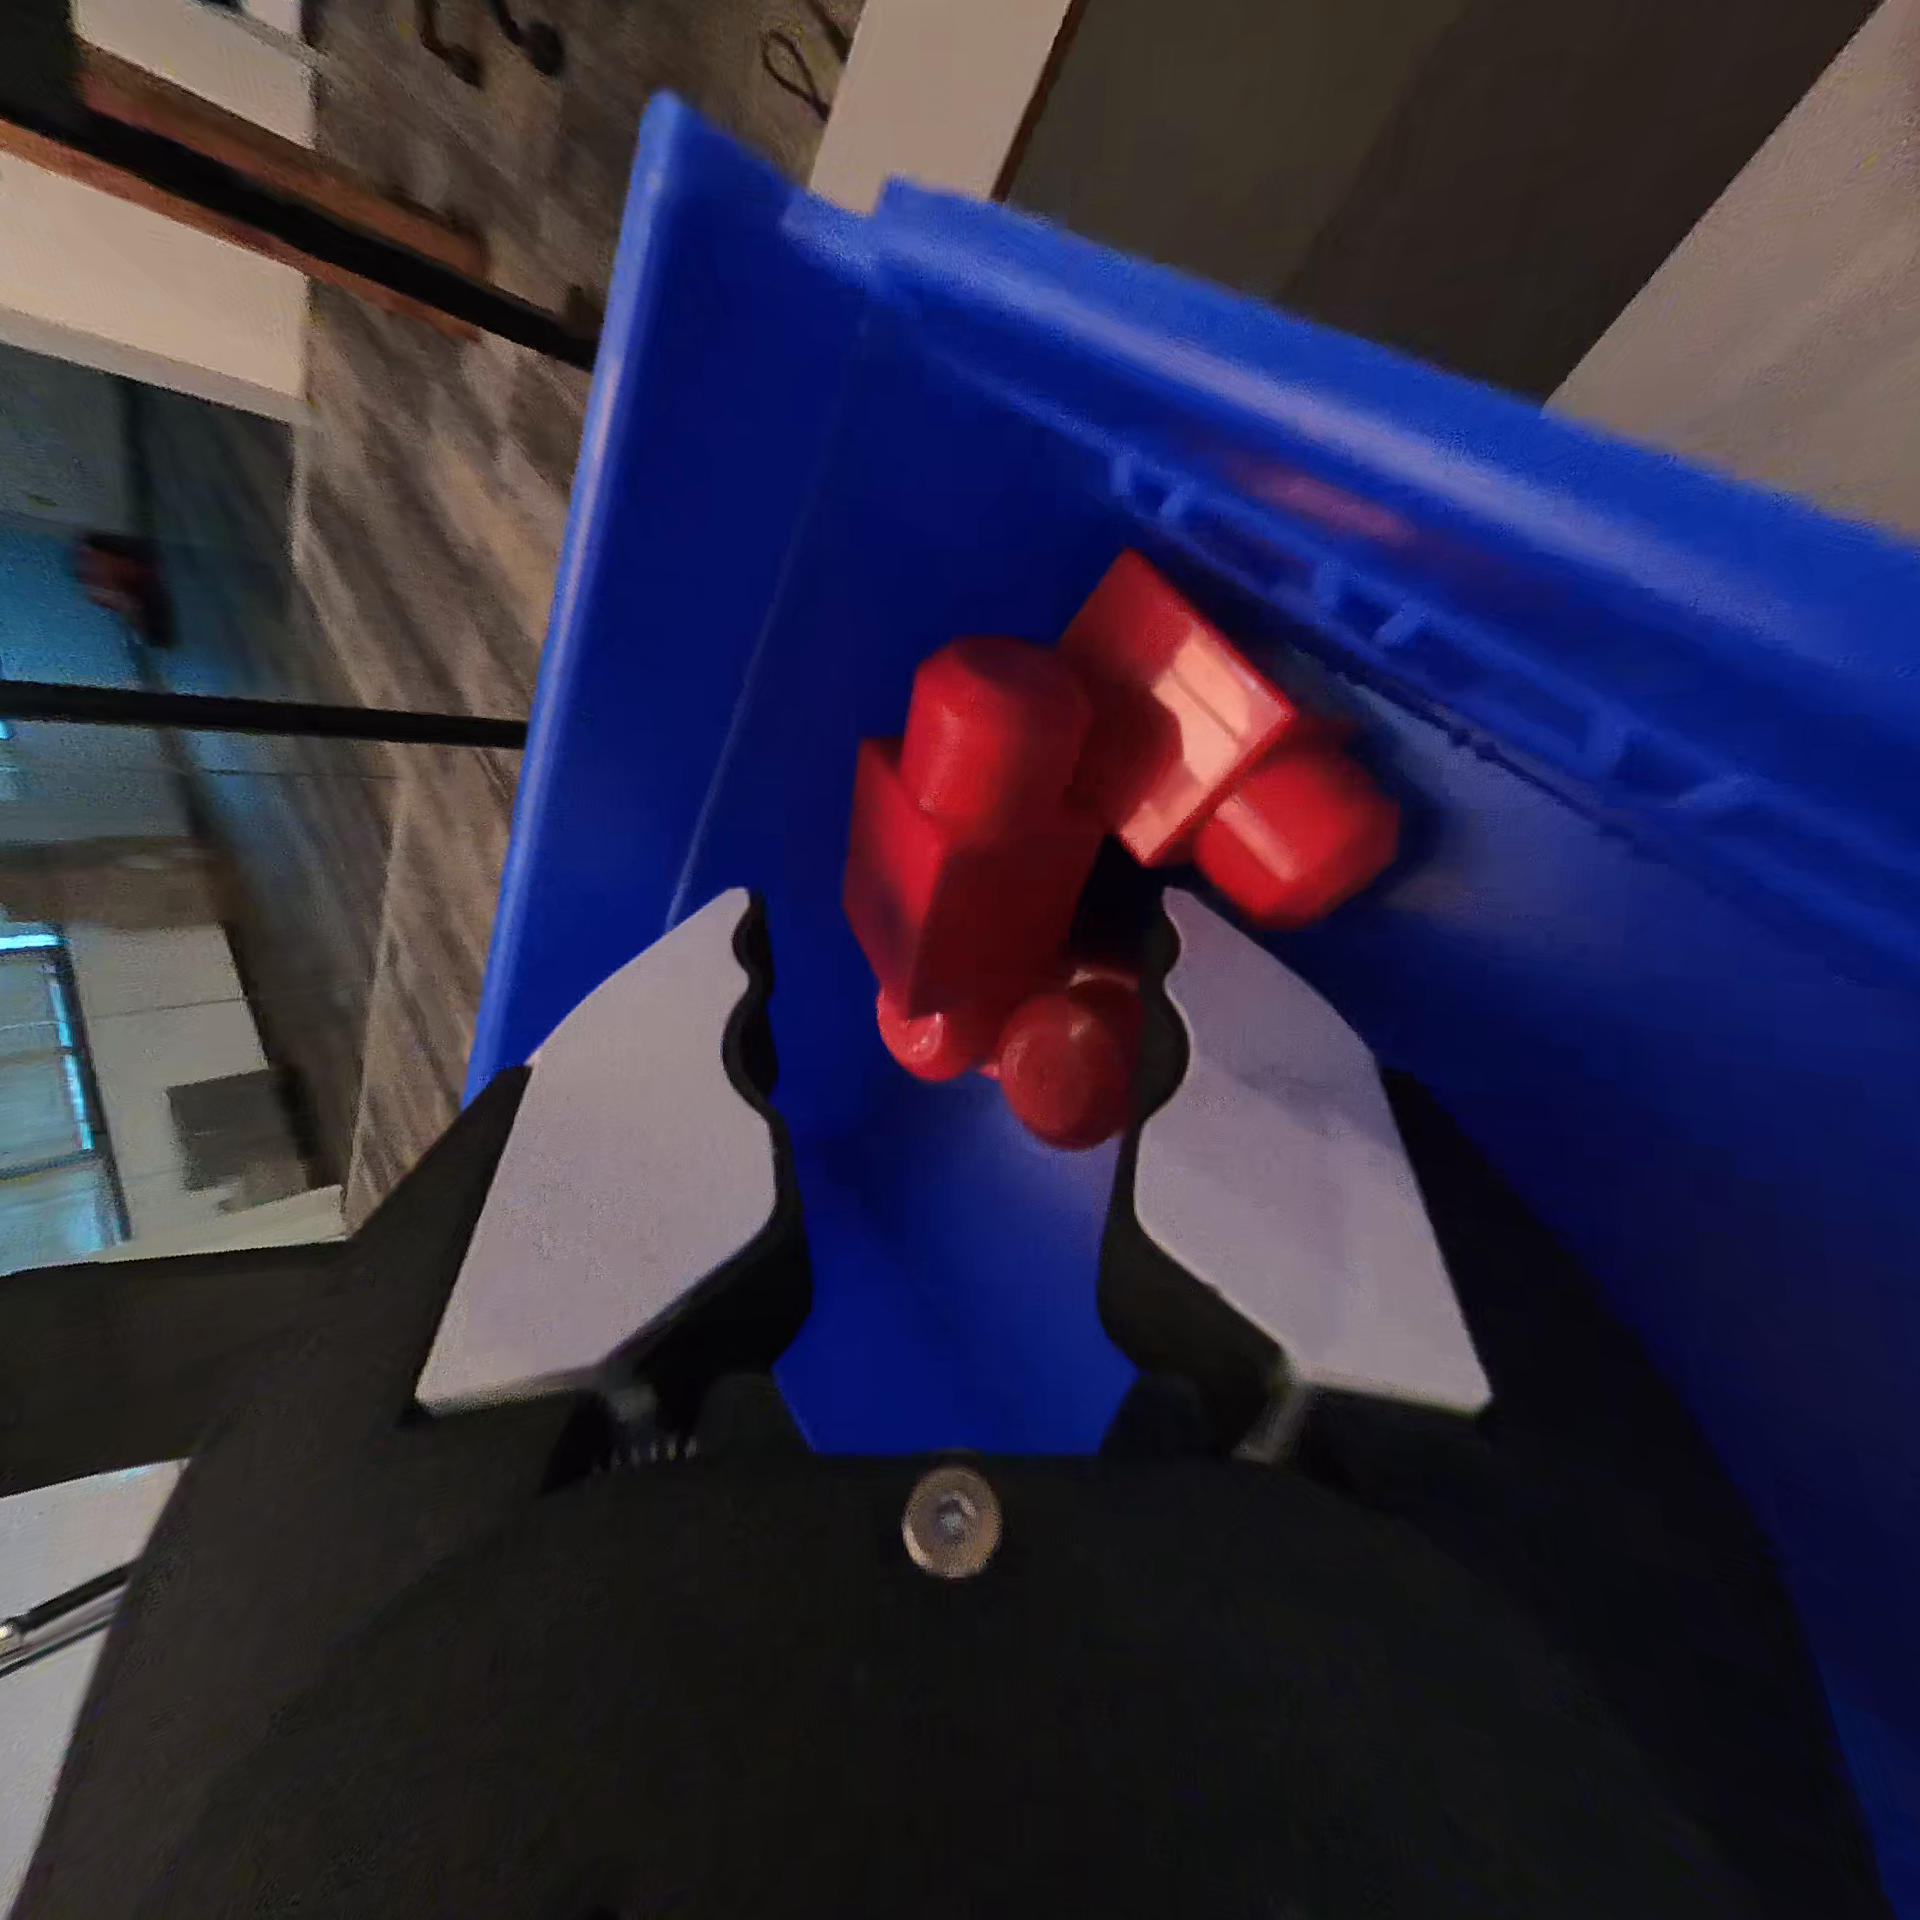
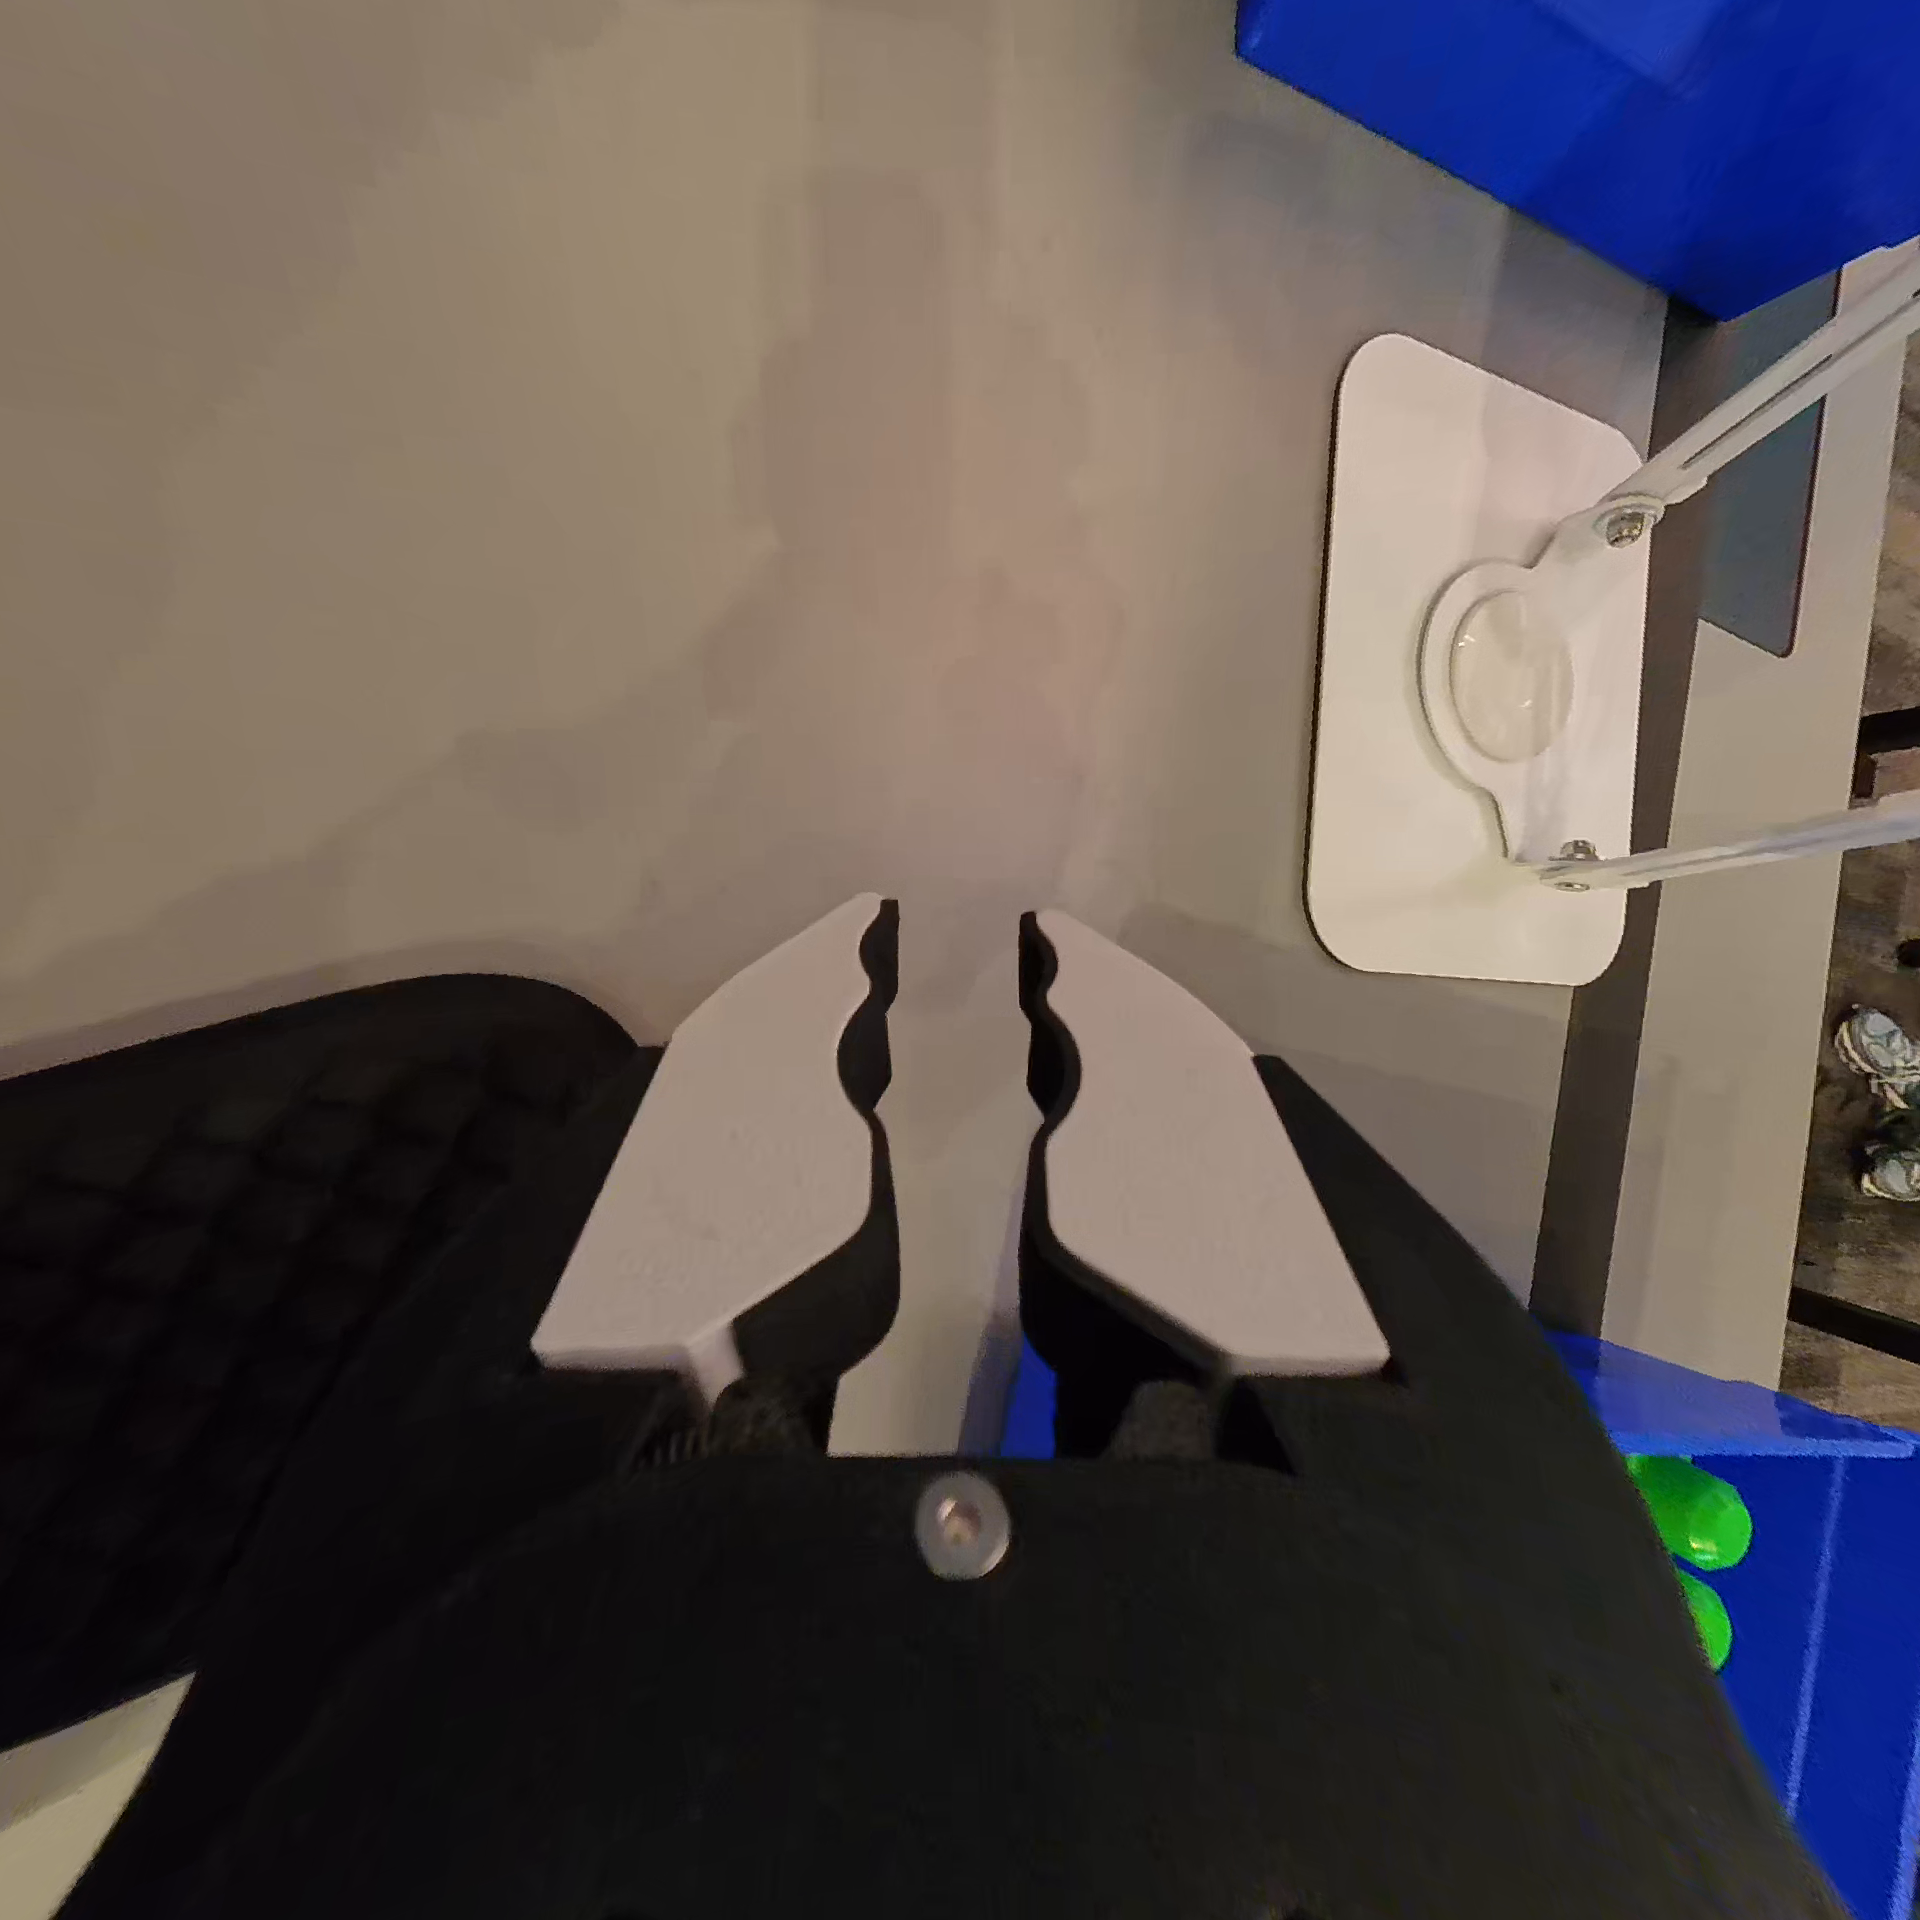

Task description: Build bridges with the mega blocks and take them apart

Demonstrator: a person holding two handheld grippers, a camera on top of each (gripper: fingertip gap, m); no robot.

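In the left wrist view, two red mega blocks lie inside a blue bin [image 1: 1455, 520]: a longer one [image 1: 966, 831] with studs toward me and a smaller one [image 1: 1226, 748] against the bin wall. My left gripper [image 1: 958, 904] is open over the bin. The longer block's studs sit between the fingers near the right pad [image 1: 1169, 966], while the left pad stands well clear of it. My right gripper [image 2: 956, 912] is over the bare grey table [image 2: 520, 520], its fingers a little apart with nothing between them.
A second blue bin [image 2: 1818, 1662] at the lower right holds green blocks [image 2: 1694, 1527]. Another blue bin [image 2: 1610, 135] is at the top right. A white stand base [image 2: 1455, 665] sits near the table's right edge. A black keyboard [image 2: 260, 1195] lies to the left.
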